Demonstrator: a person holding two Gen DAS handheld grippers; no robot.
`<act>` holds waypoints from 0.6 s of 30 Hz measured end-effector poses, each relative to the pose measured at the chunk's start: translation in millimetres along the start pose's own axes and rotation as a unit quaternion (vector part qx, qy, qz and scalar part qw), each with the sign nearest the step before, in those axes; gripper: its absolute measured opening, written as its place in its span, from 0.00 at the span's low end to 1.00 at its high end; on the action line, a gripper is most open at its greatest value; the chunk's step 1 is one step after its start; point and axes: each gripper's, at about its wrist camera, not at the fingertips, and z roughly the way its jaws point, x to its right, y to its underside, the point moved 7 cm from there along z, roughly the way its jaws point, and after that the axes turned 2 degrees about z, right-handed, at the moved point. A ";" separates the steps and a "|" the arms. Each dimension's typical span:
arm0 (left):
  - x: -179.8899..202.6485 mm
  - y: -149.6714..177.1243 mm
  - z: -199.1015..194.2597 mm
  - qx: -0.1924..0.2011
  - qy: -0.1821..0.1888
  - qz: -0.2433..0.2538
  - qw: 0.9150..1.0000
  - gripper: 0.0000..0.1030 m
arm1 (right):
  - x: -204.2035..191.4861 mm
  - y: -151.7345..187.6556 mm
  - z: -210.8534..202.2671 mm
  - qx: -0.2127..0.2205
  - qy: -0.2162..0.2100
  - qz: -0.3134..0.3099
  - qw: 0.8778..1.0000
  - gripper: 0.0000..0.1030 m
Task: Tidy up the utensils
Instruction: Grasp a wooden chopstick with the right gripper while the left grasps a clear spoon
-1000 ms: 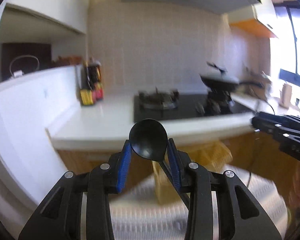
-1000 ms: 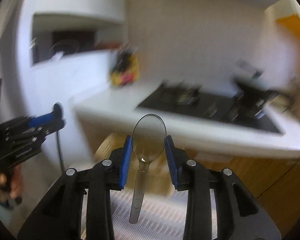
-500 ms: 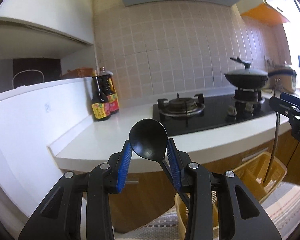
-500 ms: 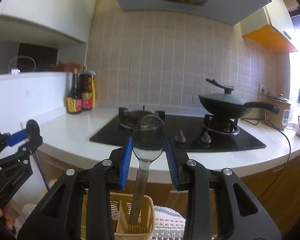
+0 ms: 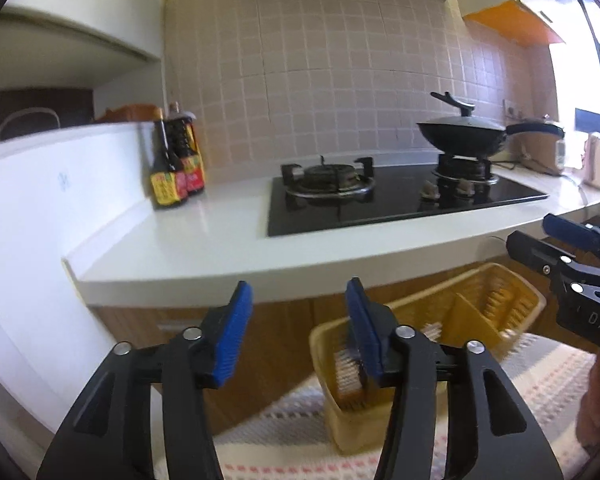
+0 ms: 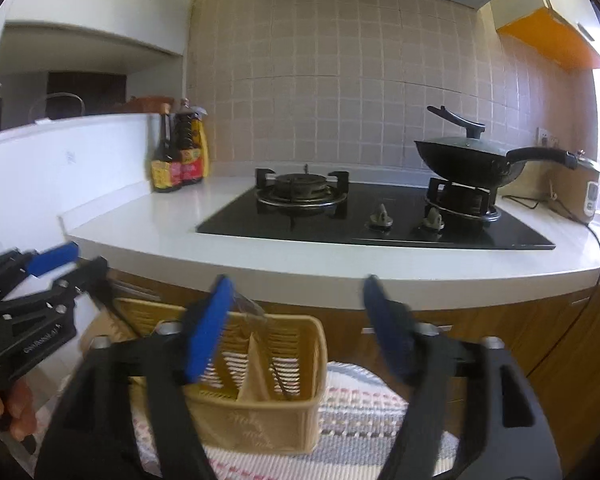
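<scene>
- My left gripper (image 5: pixel 298 328): jaws just been opening, now standing apart with nothing between the blue pads; it hangs above the near end of the yellow basket (image 5: pixel 496 280).
- My right gripper (image 6: pixel 296 326): jaws just been opening, now spread wide, nothing pressed between the pads; it hangs above the basket's far end. In the left view it shows at the right edge, beside the basket.
- Yellow basket: slatted plastic, split by an upright divider (image 6: pixel 254 372) into compartments; it stands on the striped mat (image 6: pixel 364 400), below the front edge of the counter (image 6: pixel 260 260).
- Clear spoon (image 6: pixel 252 306): only a blurred glassy bit shows, just above the basket's rim beside my right gripper's left pad; a thin dark stem (image 6: pixel 278 376) slants down inside the basket right of the divider. Which piece that stem belongs to I cannot tell.
- Black spoon: not made out for certain in either view.
- Hob (image 6: pixel 380 220): black glass, set in the counter behind and above the basket.
- Wok (image 6: pixel 464 162): lidded, on the hob's right burner, up and right of the basket.
- Two sauce bottles (image 6: pixel 178 160): on the counter's back left corner, up and left of the basket.
- A hand (image 6: pixel 8 412): fingers on the left gripper's grip, left of the basket.
</scene>
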 end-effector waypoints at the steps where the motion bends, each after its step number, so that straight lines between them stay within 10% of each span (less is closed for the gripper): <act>1: 0.3 3.0 -5.0 -0.006 0.006 -0.005 1.000 0.48 | -0.5 1.1 -3.1 -0.005 -0.003 0.001 1.000 0.64; 10: 11.4 38.8 -49.8 -0.090 0.091 -0.056 0.990 0.56 | 9.7 13.1 -58.9 -0.075 -0.002 0.008 0.997 0.64; 18: 27.9 120.5 -37.0 -0.238 0.153 -0.085 0.955 0.61 | 25.8 87.0 -78.2 -0.263 -0.010 -0.002 0.965 0.64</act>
